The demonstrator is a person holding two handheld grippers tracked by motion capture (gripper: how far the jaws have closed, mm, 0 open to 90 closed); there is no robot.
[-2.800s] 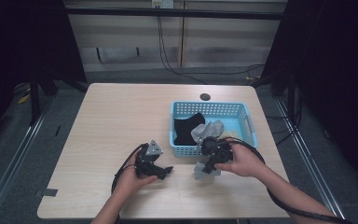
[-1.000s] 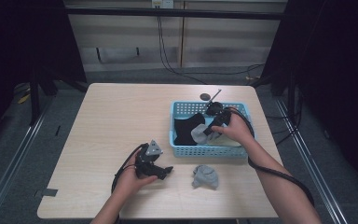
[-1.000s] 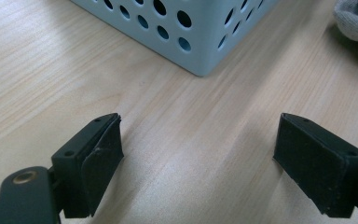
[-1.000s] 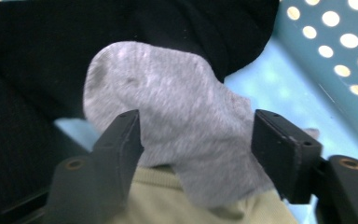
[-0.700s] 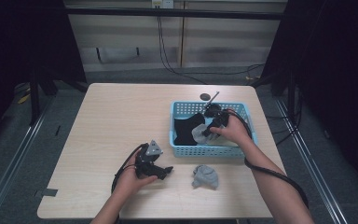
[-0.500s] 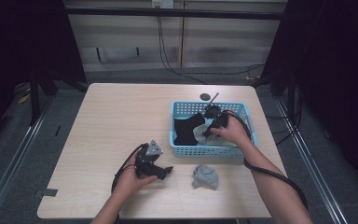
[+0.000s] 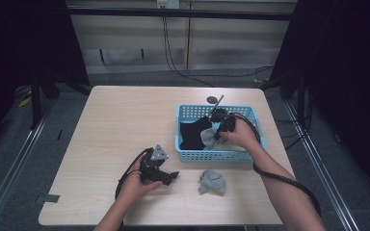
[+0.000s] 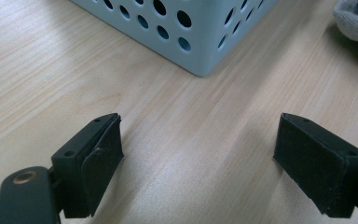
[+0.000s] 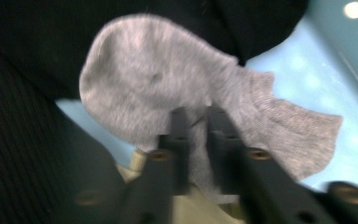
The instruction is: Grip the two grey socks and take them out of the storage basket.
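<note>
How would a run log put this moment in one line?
right gripper: just closed on grey sock in basket | left gripper: open over table

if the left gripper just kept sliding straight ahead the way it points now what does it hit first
Most likely the light blue basket: its perforated corner stands straight ahead of the open left gripper, with only bare table between. The grey sock lies off to the side of that line. Depth is hard to judge.

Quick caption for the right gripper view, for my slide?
Right gripper pinching a grey sock inside the blue basket, black cloth beside it.
</note>
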